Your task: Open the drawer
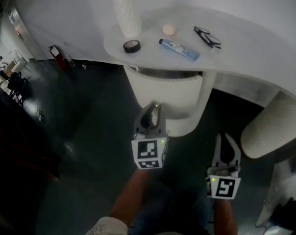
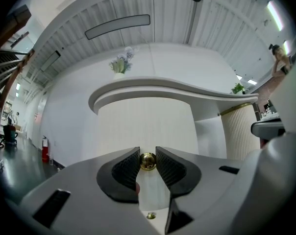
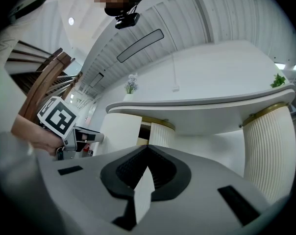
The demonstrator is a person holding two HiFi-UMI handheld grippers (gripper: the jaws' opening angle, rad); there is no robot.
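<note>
The drawer (image 1: 163, 94), a curved white front under the tabletop (image 1: 226, 62) at the upper middle of the head view, is judged stiff and fairly light to slide. Its small brass knob (image 2: 148, 161), hard, round and probably slippery, is the part to be held. It is pinched by the left gripper (image 1: 155, 107). The right gripper (image 3: 148, 150), at lower right, is clenched on nothing.
</note>
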